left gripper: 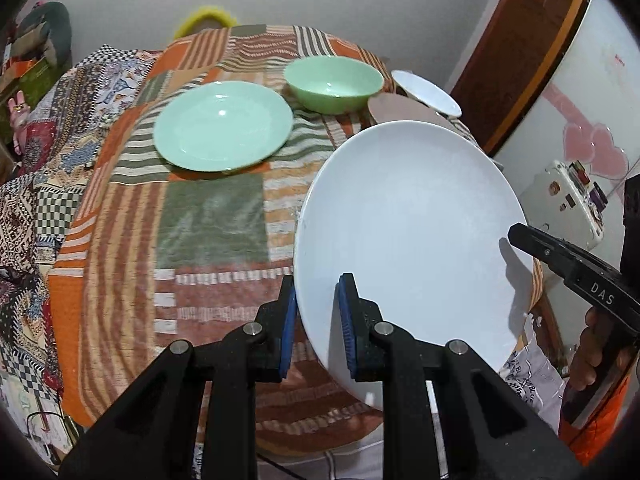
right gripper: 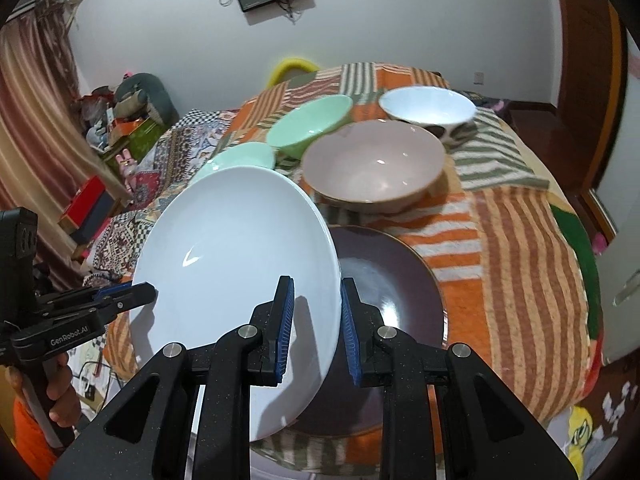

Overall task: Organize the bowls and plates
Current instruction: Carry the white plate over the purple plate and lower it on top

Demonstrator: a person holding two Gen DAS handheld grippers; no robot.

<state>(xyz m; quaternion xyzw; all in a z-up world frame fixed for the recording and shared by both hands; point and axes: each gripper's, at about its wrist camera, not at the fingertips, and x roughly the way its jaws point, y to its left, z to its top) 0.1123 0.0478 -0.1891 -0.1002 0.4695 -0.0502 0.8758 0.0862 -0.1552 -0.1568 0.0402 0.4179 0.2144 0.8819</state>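
While clamped at two opposite rims, white plate (left gripper: 408, 216) held tilted above patchwork tablecloth (left gripper: 212, 216). Left gripper (left gripper: 316, 332): blue pads nearly together, pinching near rim. Right gripper (right gripper: 316, 332): likewise narrow, pinching other rim. Directly beneath: dark purple plate (right gripper: 392, 276). Beyond: pink bowl (right gripper: 376, 164), green bowl (left gripper: 334, 82), white bowl (right gripper: 428, 106). Left of those: green plate (left gripper: 222, 124), flat on cloth.
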